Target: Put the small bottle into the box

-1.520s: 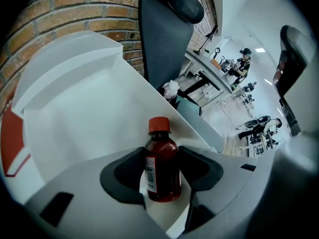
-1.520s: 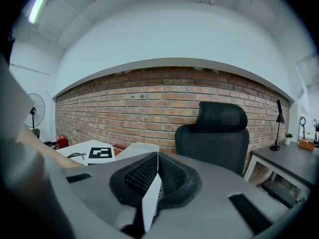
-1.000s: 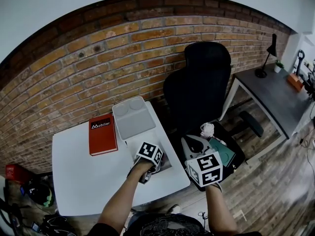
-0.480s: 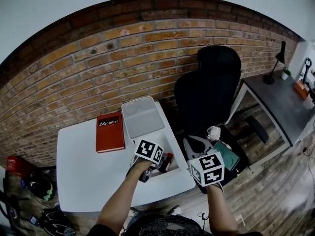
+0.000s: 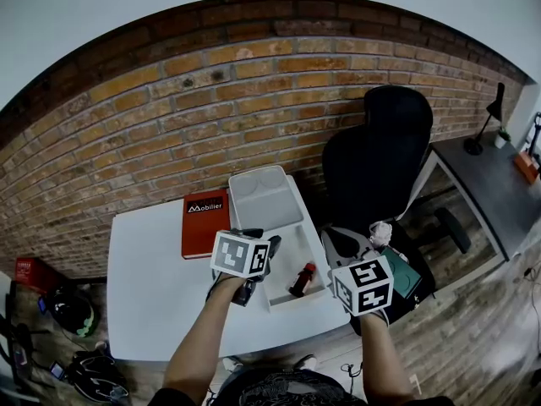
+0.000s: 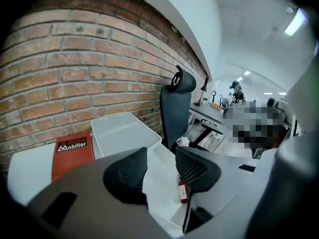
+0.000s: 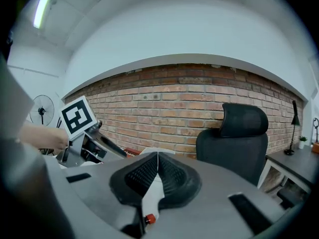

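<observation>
The small dark bottle [image 5: 302, 279] with a red cap lies on its side in the open white box [image 5: 289, 245] at the table's right front. In the left gripper view the bottle [image 6: 183, 190] shows just past the right jaw. My left gripper [image 6: 160, 154] hovers over the box's left edge. Its jaws stand apart and are closing, with nothing between them. Its marker cube [image 5: 243, 255] is left of the box. My right gripper [image 7: 158, 157] is shut on nothing. It is held off the table's right front corner, under its own cube [image 5: 365, 284]. The bottle's red cap [image 7: 148, 218] peeks out below its jaws.
A red book [image 5: 204, 222] marked Mobilier lies at the back of the white table [image 5: 152, 294]. The pale box lid [image 5: 264, 194] rests behind the box. A black office chair [image 5: 385, 159] stands right of the table, with things on its seat. Brick wall behind.
The left gripper has drawn back to the left off the box, uncovering the bottle that lies inside. The right gripper has hardly moved.
</observation>
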A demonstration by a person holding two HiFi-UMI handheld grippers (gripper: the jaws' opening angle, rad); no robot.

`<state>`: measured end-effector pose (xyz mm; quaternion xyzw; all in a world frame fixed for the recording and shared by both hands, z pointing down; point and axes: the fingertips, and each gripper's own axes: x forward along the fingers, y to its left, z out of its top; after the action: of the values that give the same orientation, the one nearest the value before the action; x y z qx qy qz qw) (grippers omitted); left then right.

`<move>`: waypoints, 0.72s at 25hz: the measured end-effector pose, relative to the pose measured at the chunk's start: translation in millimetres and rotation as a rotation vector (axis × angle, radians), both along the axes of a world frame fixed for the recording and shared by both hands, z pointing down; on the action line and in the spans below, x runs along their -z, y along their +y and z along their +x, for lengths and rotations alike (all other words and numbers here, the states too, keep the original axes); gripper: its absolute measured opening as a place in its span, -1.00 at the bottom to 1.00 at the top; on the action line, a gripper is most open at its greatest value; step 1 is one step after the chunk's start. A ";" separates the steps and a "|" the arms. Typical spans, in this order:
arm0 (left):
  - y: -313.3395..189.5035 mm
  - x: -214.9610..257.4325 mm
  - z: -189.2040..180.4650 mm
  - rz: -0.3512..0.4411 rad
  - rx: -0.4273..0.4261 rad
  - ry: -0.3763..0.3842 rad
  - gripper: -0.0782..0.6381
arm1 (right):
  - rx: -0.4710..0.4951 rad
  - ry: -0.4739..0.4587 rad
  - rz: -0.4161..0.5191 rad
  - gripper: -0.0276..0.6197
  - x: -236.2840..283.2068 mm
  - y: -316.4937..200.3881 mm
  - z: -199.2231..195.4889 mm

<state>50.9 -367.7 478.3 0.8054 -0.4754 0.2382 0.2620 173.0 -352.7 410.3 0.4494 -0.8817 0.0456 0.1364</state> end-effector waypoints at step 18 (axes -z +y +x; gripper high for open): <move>20.8 107.1 -119.9 0.503 0.195 -0.088 -0.66 | -0.085 -0.075 0.103 -0.85 45.7 3.0 -15.3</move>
<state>-69.0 -346.9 371.2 0.7845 -0.6057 0.1212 0.0543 157.7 -349.7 364.6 0.4908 -0.8675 0.0229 0.0779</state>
